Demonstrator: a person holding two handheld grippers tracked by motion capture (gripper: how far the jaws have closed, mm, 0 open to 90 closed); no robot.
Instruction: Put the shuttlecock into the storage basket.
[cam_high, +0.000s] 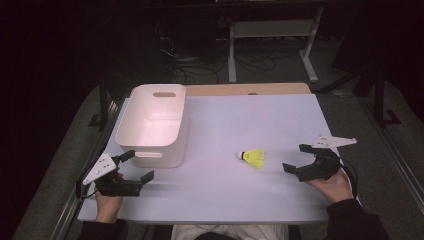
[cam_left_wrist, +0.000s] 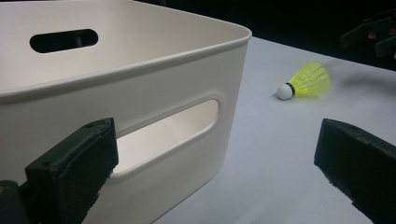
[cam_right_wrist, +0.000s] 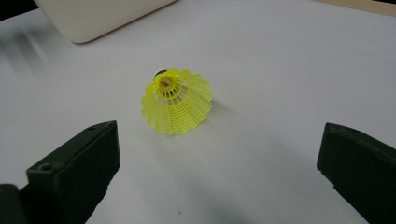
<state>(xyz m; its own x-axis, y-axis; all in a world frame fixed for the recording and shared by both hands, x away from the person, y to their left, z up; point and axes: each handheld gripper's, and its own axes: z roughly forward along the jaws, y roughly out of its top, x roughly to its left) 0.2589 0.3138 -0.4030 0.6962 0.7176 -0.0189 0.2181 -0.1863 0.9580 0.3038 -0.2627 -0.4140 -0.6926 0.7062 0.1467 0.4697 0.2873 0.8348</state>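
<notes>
A yellow shuttlecock (cam_high: 254, 157) with a white cork tip lies on its side on the white table (cam_high: 225, 190), its tip toward the left. In the right gripper view the shuttlecock (cam_right_wrist: 176, 100) shows its open skirt a short way ahead of the jaws. My right gripper (cam_high: 296, 158) stands open just right of it, nothing between its jaws. My left gripper (cam_high: 136, 165) is open at the front left, close to the near wall of a white plastic bin (cam_high: 152, 125). The bin (cam_left_wrist: 140, 102) has a handle slot facing my left jaws, and the shuttlecock (cam_left_wrist: 306, 81) lies beyond its corner.
A wooden strip (cam_high: 250, 89) runs along the table's far edge. Beyond it stand a white frame (cam_high: 272, 40) and cables on a dark floor. Bare tabletop stretches between the bin and the shuttlecock and along the front edge.
</notes>
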